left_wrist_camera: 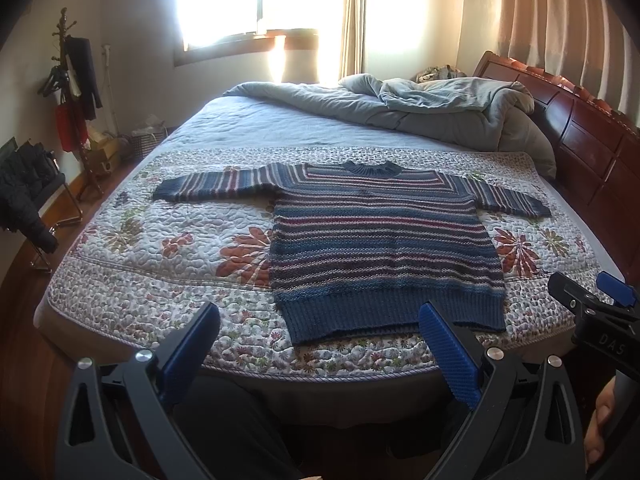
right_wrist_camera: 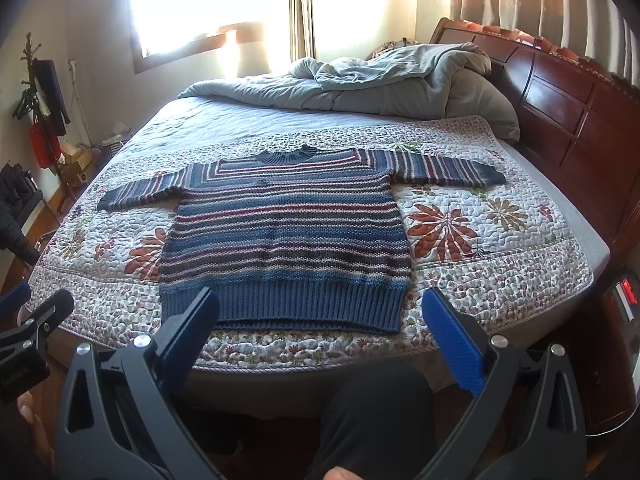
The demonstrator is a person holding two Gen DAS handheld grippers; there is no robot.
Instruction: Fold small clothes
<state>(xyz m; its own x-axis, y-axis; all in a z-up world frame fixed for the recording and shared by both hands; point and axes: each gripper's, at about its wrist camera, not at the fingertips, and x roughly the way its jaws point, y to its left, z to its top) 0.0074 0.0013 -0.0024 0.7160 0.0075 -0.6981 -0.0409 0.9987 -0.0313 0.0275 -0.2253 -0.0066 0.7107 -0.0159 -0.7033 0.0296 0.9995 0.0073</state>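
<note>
A blue knitted sweater (left_wrist_camera: 380, 236) (right_wrist_camera: 288, 232) with red, white and dark stripes lies flat on the bed, both sleeves spread sideways, ribbed hem toward me, collar away. My left gripper (left_wrist_camera: 320, 316) is open and held off the bed's near edge, just short of the hem, with nothing between its blue pads. My right gripper (right_wrist_camera: 320, 300) is also open, in front of the hem, empty. In the left wrist view the right gripper (left_wrist_camera: 592, 296) shows at the right edge. In the right wrist view the left gripper (right_wrist_camera: 32, 308) shows at the left edge.
The sweater rests on a floral quilted cover (left_wrist_camera: 168, 264) over the bed. A bunched grey duvet (left_wrist_camera: 420, 104) lies at the far end beside a dark wooden headboard (left_wrist_camera: 592, 132). A coat rack (left_wrist_camera: 76, 92) and a chair with dark clothes (left_wrist_camera: 24, 196) stand at left. Dark trouser legs (right_wrist_camera: 372, 412) show below.
</note>
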